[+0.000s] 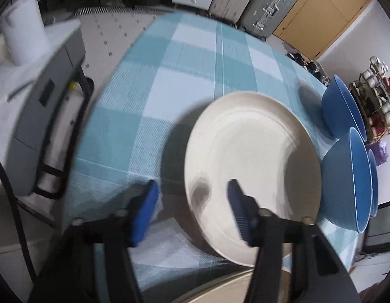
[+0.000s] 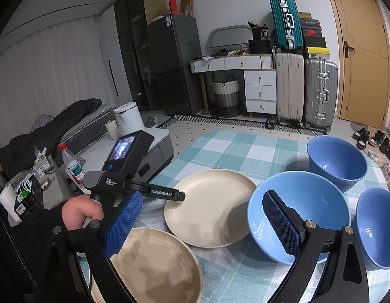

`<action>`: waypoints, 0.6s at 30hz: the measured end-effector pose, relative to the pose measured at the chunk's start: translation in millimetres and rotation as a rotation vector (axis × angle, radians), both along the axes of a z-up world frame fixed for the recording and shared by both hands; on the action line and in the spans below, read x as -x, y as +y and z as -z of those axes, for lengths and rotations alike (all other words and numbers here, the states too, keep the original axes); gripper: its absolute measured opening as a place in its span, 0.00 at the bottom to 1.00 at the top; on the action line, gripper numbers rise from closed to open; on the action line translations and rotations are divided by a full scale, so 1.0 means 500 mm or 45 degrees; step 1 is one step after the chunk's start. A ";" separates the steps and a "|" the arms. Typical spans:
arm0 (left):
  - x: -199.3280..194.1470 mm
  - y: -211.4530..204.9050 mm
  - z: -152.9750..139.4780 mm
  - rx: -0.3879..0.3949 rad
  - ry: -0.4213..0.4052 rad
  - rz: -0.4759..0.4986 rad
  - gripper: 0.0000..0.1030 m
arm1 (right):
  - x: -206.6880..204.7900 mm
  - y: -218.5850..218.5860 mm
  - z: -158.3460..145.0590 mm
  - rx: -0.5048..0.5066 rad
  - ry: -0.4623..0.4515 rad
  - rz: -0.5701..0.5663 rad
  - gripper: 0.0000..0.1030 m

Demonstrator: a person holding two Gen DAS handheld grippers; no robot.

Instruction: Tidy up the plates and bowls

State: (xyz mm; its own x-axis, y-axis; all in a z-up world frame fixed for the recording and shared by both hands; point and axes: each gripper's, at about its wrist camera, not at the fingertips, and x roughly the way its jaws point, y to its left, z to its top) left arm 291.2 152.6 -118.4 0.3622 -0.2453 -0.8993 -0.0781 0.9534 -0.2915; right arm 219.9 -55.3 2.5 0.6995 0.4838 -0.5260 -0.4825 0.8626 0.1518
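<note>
Two cream plates lie on the checked cloth: the far plate (image 1: 255, 166) (image 2: 212, 209) and a near plate (image 2: 154, 265) beside it. My left gripper (image 1: 192, 186) points steeply down at the far plate's left rim. The rim sits between the jaws, one blue pad (image 1: 144, 212) off the plate and the other pad (image 1: 239, 209) over its inside, neither pressing. A hand (image 2: 81, 214) holds that gripper. Three blue bowls (image 2: 301, 212) (image 2: 336, 161) (image 2: 376, 227) stand to the right. My right gripper (image 2: 202, 197) hangs open above the plates and the nearest bowl, holding nothing.
The teal checked cloth (image 2: 245, 146) is spread over the surface. A grey low cabinet (image 2: 157, 151) with a white kettle (image 2: 129, 118) stands to the left, and a water bottle (image 2: 72, 164) is nearer. Suitcases (image 2: 318, 93) and a door stand behind.
</note>
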 end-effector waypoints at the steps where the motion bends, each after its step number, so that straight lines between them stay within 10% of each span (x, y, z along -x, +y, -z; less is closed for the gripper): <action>1: 0.001 0.000 0.007 0.004 0.007 0.002 0.33 | -0.004 0.001 0.003 -0.004 0.007 -0.001 0.95; 6: 0.004 0.000 0.012 0.004 -0.004 0.036 0.10 | -0.016 0.004 0.017 -0.012 0.034 -0.002 0.95; 18: 0.006 0.027 0.012 0.077 0.022 0.061 0.07 | -0.033 0.024 0.032 0.033 0.063 -0.009 0.95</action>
